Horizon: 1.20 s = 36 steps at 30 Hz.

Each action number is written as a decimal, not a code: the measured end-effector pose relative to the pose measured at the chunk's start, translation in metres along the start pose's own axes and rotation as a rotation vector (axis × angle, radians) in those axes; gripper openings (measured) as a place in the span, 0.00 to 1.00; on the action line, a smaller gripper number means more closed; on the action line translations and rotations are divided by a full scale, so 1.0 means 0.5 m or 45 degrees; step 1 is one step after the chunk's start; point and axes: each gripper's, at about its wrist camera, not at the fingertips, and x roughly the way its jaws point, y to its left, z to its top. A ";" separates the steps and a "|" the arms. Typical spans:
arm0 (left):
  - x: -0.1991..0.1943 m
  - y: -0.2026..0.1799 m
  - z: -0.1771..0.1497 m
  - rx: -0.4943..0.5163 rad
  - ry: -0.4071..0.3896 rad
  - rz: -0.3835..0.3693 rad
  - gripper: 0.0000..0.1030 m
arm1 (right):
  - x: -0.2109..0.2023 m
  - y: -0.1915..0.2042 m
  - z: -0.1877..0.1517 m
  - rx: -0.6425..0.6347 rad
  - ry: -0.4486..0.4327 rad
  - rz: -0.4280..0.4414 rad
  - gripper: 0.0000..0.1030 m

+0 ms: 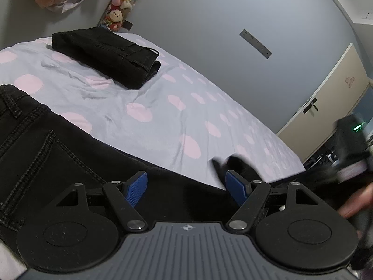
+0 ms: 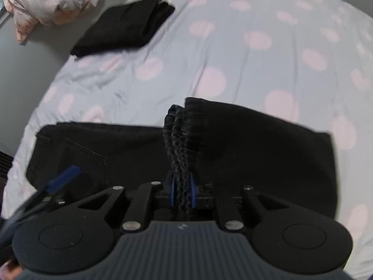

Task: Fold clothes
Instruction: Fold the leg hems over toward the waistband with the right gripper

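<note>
My right gripper (image 2: 183, 192) has its blue fingers (image 2: 172, 192) pinching a bunched, stitched edge of the black jeans (image 2: 256, 144), and the fabric stands up between them in a thick rope of folds. From that grip the denim drapes away toward two o'clock in the right view, a folded-over flap lying on the bed (image 2: 233, 46). At nine o'clock the rest of the jeans lie flat, back pocket and seams showing. The picture is a little smeared here.

Over on my left gripper (image 1: 186, 186), the fingers (image 1: 137, 186) are spread wide with nothing between them, hovering just above the jeans (image 1: 58, 163). In the left view the pocket stitching and waistband belt loop sit at nine o'clock, close under the camera. The left gripper's blue tip (image 2: 63, 178) also pokes into the right view at eight o'clock, blurred.

Up at eleven o'clock in both views, well apart from the pair I hold, sits a folded pair (image 1: 107, 56) of black trousers, neat on the spotted sheet. Beyond it, at the far edge, I see a crumpled pink-and-white bundle (image 2: 46, 2), and in the left view a row of plush toys (image 1: 123, 2) along the wall. A cream door (image 1: 326, 98) with a dark handle stands at three o'clock. My right hand (image 1: 356, 203) shows as a blur at four o'clock.
</note>
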 end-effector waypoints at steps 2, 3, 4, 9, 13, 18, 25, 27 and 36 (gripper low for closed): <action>0.006 0.002 0.000 0.000 0.013 0.003 0.85 | 0.049 0.010 -0.020 -0.010 0.031 -0.023 0.15; 0.008 0.003 -0.001 -0.001 0.018 0.005 0.85 | 0.068 0.014 -0.030 -0.024 0.041 -0.038 0.16; 0.011 0.004 -0.001 -0.002 0.024 0.008 0.85 | 0.082 0.018 -0.039 -0.048 0.044 -0.051 0.17; 0.015 0.005 -0.001 -0.003 0.032 0.025 0.85 | 0.083 0.049 -0.071 -0.184 0.021 -0.076 0.35; 0.006 0.004 -0.002 -0.004 0.018 0.044 0.85 | 0.016 0.065 -0.084 -0.231 -0.073 0.024 0.34; 0.013 -0.010 -0.011 0.018 0.069 0.000 0.85 | -0.076 0.026 -0.122 -0.279 -0.272 -0.041 0.35; 0.033 -0.030 -0.029 0.073 0.139 -0.006 0.85 | -0.050 -0.001 -0.241 -0.403 -0.282 -0.036 0.47; 0.033 -0.027 -0.032 0.067 0.147 0.001 0.85 | -0.027 0.014 -0.260 -0.479 -0.321 -0.082 0.47; 0.029 -0.022 -0.029 0.042 0.132 0.001 0.85 | -0.071 0.007 -0.248 -0.309 -0.427 0.009 0.21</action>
